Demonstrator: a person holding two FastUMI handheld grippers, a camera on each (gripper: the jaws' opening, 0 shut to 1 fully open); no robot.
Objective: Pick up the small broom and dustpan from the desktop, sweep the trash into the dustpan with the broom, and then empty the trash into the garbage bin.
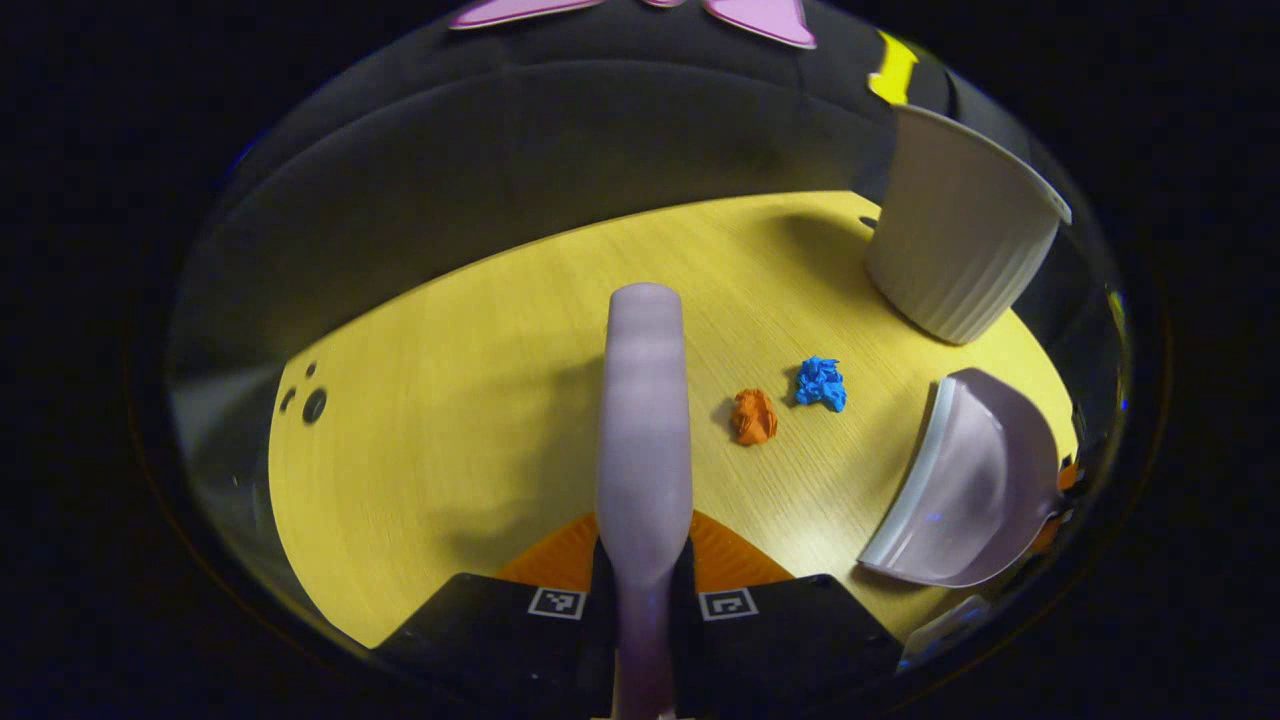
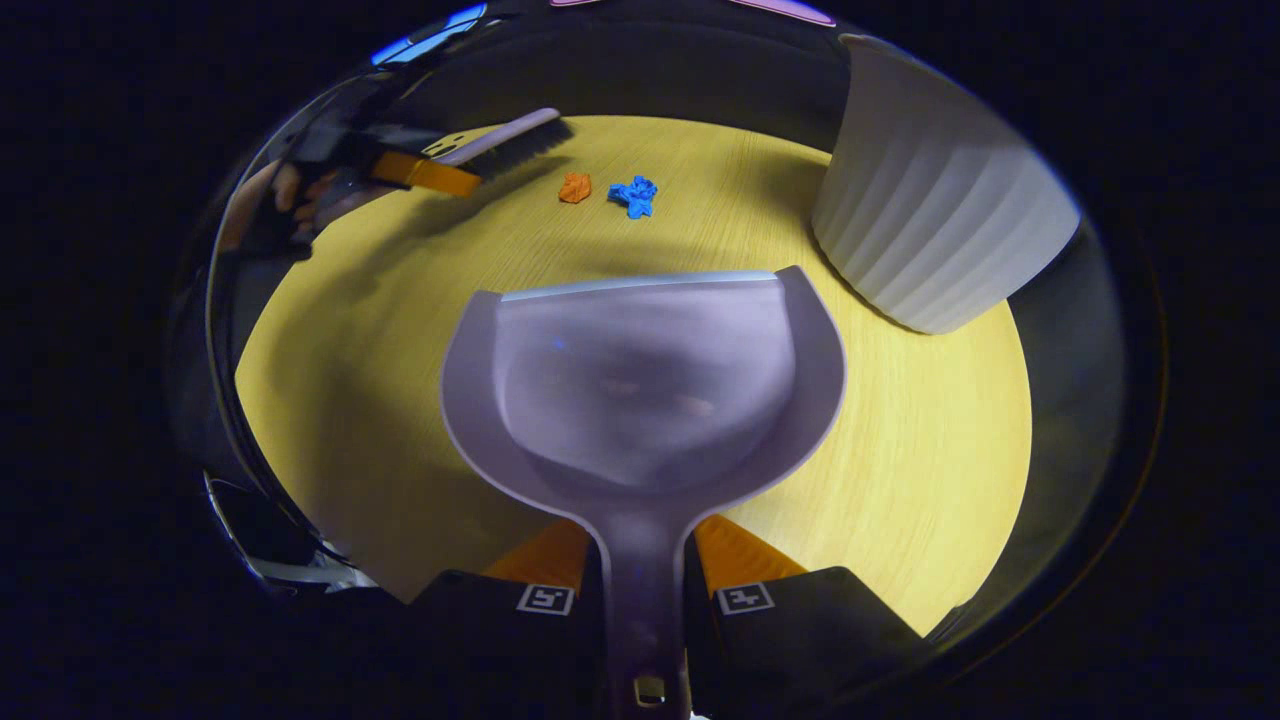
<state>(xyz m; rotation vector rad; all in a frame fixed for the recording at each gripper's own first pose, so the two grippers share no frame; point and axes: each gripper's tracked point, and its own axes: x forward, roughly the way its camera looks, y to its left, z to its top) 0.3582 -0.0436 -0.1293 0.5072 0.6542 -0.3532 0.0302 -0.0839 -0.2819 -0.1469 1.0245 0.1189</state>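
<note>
The right gripper [image 2: 645, 590] is clamped on the handle of the dustpan [image 2: 640, 390], whose mouth faces the scraps, and the left gripper [image 1: 645, 595] is clamped on the broom [image 1: 645, 440], held above the desk [image 1: 450, 400]. Both tools look picked up, so sweeping seems the step in hand: next, bristles down beyond the scraps, pan lip flat on the desk. The orange scrap [image 1: 754, 416] and blue scrap [image 1: 821, 383] (small crumpled wads) lie side by side on the desk near the pale ribbed bin [image 1: 955, 250].

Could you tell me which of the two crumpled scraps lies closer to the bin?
The blue scrap: it lies on the bin's side, while the orange scrap sits beside it, farther off.
</note>
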